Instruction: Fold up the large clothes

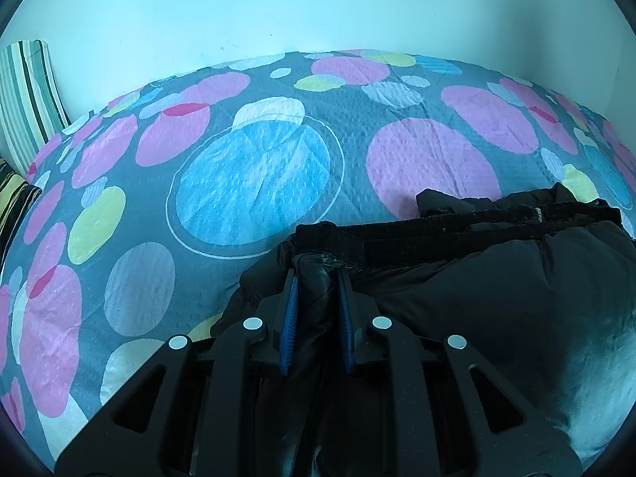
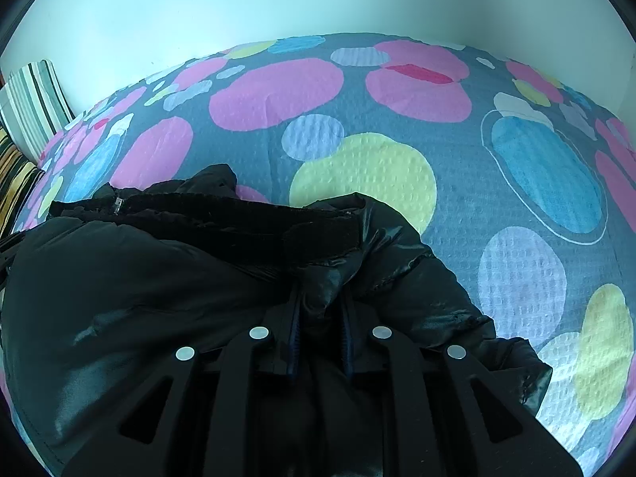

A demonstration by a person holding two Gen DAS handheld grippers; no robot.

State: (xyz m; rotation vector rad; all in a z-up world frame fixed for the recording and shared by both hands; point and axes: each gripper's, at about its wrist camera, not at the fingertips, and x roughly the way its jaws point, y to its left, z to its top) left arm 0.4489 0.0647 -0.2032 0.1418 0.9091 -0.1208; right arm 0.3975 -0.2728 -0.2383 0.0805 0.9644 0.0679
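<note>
A black puffy jacket [image 1: 497, 290] lies on a bed with a spotted cover [image 1: 254, 183]. Its dark fleecy collar band runs across the top edge. My left gripper [image 1: 318, 278] is shut on a fold of the jacket's shiny fabric at the left end of the collar. In the right wrist view the same jacket [image 2: 159, 298] fills the lower left, and my right gripper [image 2: 320, 302] is shut on a fold of it at the right end of the collar. A small zipper pull [image 2: 117, 202] shows near the collar's far left.
The bed cover [image 2: 516, 198] spreads wide beyond the jacket, up to a pale wall [image 1: 278, 8]. Striped pillows [image 1: 28, 99] stand at the bed's far left, also visible in the right wrist view [image 2: 31, 103].
</note>
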